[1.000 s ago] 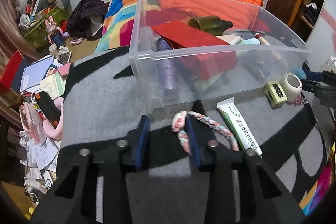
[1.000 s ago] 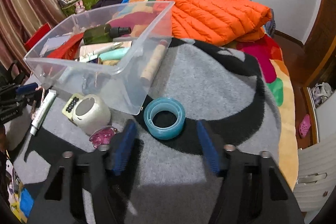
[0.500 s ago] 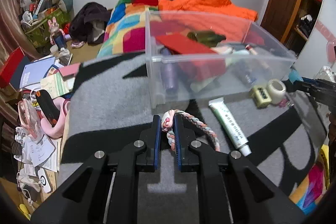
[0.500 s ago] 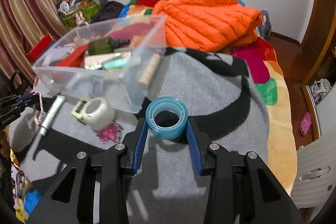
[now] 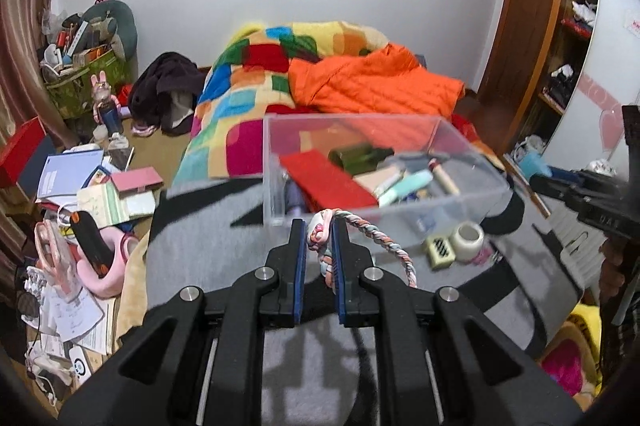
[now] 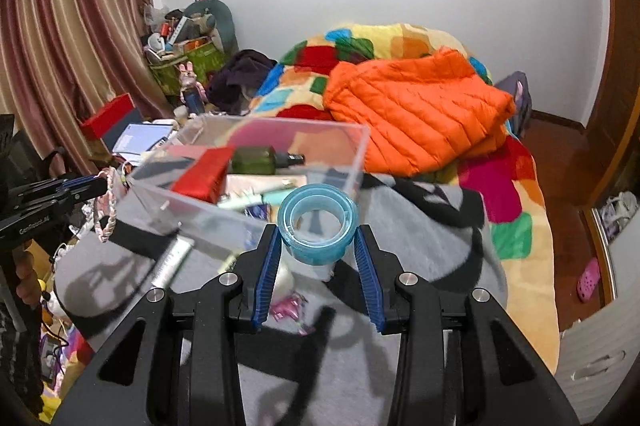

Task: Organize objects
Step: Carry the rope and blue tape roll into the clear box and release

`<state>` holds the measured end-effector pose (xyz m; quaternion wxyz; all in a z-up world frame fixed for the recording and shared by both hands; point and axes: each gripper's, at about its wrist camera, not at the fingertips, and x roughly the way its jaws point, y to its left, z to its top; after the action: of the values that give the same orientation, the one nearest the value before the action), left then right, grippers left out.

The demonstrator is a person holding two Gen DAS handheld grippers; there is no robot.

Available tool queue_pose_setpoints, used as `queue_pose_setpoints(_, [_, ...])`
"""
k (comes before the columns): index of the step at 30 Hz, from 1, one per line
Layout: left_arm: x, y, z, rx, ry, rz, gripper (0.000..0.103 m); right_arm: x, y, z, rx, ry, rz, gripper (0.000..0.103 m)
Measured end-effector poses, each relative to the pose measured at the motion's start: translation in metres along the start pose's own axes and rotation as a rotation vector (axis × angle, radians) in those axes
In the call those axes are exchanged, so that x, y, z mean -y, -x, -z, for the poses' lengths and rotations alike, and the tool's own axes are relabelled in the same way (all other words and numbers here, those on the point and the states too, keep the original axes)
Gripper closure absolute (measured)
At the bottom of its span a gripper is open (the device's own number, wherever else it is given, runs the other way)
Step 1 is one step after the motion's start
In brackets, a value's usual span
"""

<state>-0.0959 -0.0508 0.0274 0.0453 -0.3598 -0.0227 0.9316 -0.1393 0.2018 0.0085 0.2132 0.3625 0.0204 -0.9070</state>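
My left gripper [image 5: 320, 238] is shut on a braided pink and pastel cord loop [image 5: 380, 244] and holds it in the air just before the clear plastic bin [image 5: 472, 202]. The loop also hangs from that gripper in the right wrist view [image 6: 105, 216]. My right gripper [image 6: 318, 246] is shut on a blue tape roll [image 6: 318, 226], lifted above the grey blanket [image 6: 420, 266] next to the bin [image 6: 256, 210]. The bin holds a green bottle [image 5: 360, 156], a red box [image 5: 324, 180] and tubes.
On the blanket by the bin lie a white tape roll [image 5: 468, 236], a small green block [image 5: 440, 248], a white tube [image 6: 170, 262] and a pink clip [image 6: 286, 308]. An orange jacket [image 6: 412, 114] lies on the bed behind. Papers and clutter [image 5: 92, 194] cover the floor left.
Both grippers closed, the left on the cord loop and the right on the blue tape roll, and both lifted their objects off the blanket, towards the bin.
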Motion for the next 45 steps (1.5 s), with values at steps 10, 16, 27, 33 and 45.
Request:
queue_pose_setpoints(10, [-0.004,-0.019,-0.027,0.008,0.076,-0.007,0.091,-0.023,-0.025,-0.027,0.012,-0.002,-0.048,0.068])
queue_pose_setpoints(16, [-0.004,-0.038,-0.038,-0.002,0.099,-0.028,0.091,-0.031,-0.052,-0.036,-0.03,0.005,-0.05,0.068])
queue_pose_setpoints(27, [-0.011,-0.085,-0.036,-0.093,0.126,-0.03,0.091,-0.03,-0.101,-0.035,-0.13,0.003,-0.029,0.068])
queue_pose_setpoints(33, [0.0,-0.085,-0.029,-0.104,0.086,-0.015,0.091,-0.03,-0.107,-0.031,-0.156,-0.002,-0.042,0.068])
queue_pose_setpoints(45, [0.029,-0.043,-0.026,-0.029,-0.021,-0.009,0.054,-0.05,-0.076,-0.031,-0.09,0.086,-0.005,0.056])
